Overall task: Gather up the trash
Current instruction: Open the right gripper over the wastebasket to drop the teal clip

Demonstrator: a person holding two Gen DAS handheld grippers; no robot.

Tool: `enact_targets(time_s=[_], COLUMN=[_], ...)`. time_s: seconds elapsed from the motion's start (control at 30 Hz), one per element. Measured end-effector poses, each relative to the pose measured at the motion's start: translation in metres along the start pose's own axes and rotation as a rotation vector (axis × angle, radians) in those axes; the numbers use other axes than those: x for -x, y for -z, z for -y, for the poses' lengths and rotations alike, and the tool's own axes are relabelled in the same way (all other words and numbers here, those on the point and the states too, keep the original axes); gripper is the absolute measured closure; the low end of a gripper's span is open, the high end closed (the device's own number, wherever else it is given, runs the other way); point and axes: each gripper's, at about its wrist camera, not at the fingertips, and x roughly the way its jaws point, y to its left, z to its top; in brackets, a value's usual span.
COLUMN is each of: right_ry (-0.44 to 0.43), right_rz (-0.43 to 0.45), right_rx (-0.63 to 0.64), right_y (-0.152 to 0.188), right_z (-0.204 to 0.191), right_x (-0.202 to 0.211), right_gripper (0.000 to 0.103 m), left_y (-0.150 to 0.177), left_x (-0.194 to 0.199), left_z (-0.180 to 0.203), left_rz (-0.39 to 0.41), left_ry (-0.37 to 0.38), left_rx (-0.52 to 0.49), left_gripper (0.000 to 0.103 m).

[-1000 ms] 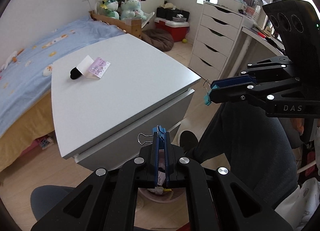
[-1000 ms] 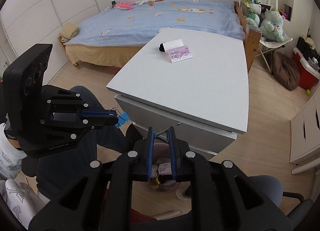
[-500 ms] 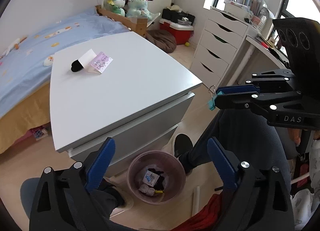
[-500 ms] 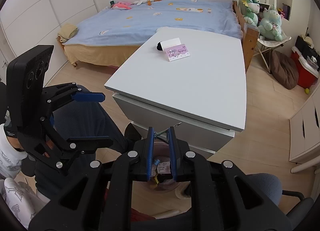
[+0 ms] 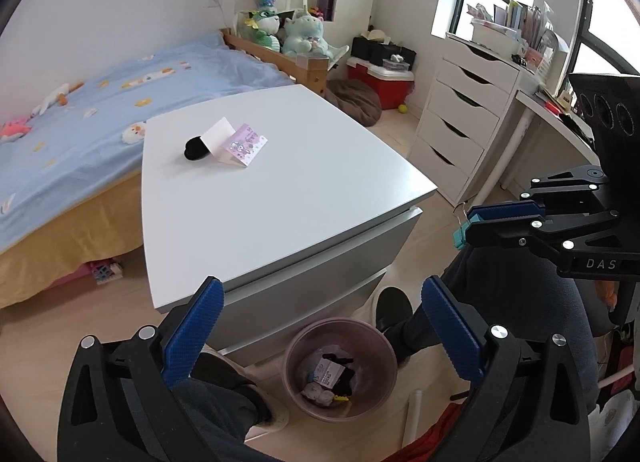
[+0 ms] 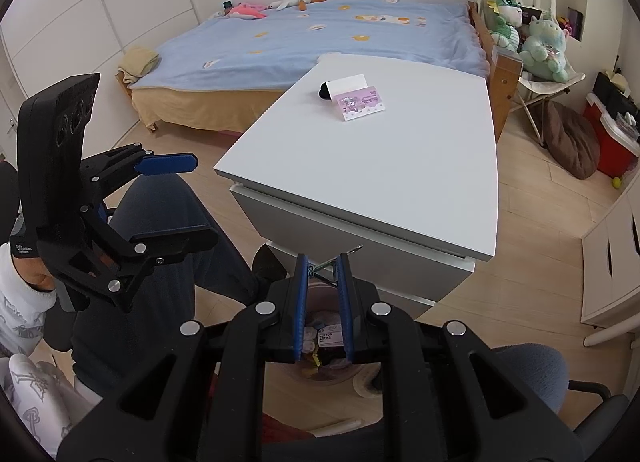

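Note:
A pink trash bin point(image 5: 340, 370) stands on the floor in front of the white table point(image 5: 280, 197), with a sock box and crumpled scraps inside. It shows partly between my right fingers point(image 6: 324, 358). My left gripper point(image 5: 320, 326) is open and empty above the bin. My right gripper point(image 6: 323, 282) is nearly shut on a metal binder clip point(image 6: 334, 258), seen also in the left wrist view point(image 5: 464, 229). On the table's far side lie a pink printed card point(image 5: 244, 143) point(image 6: 360, 103) and a black item point(image 5: 195, 147) point(image 6: 322, 91).
A blue bed point(image 6: 320, 37) lies beyond the table. White drawers point(image 5: 464, 117) and a desk stand to the right. A red cooler point(image 5: 380, 73), brown cushion point(image 6: 572, 141) and stuffed toys point(image 6: 544, 41) line the far wall. The person's legs point(image 6: 160, 242) and chair are beside the bin.
My left gripper has opened wide; its binder clip is gone and the bin now shows beneath it. The right gripper stays shut on its clip.

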Motion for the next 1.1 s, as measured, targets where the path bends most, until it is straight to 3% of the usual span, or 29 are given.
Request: enact_targets(time_s=[0.73, 0.8, 0.83, 0.87, 0.97, 1.1], right_ry=[-0.091, -0.082, -0.085, -0.096, -0.096, -0.08], right_rz=[-0.052, -0.057, -0.054, -0.048, -0.045, -0.052], right_rx=[0.077, 0.081, 0.074, 0.064, 0.052, 0.041], right_y=[0.0, 0.0, 0.0, 0.001, 0.0, -0.001], right_z=[-0.026, -0.025, -0.024, -0.022, -0.021, -0.018], right_x=[-0.015, -0.018, -0.018, -0.018, -0.019, -0.021], right_gripper=[0.086, 0.06, 0.032, 0.018, 0.008, 0.005], left_y=[0.011, 0.011, 0.011, 0.011, 0.011, 0.01], left_x=[0.017, 0.017, 0.017, 0.017, 0.017, 0.017], left_z=[-0.027, -0.027, -0.027, -0.027, -0.028, -0.029], left_rz=[0.015, 0.015, 0.015, 0.015, 0.013, 0.009], left_ry=[-0.033, -0.032, -0.032, -0.033, -0.035, -0.035], left_rx=[0.046, 0.046, 0.046, 0.047, 0.047, 0.049], left_gripper=[0.008, 0.008, 0.008, 0.008, 0.008, 0.008])
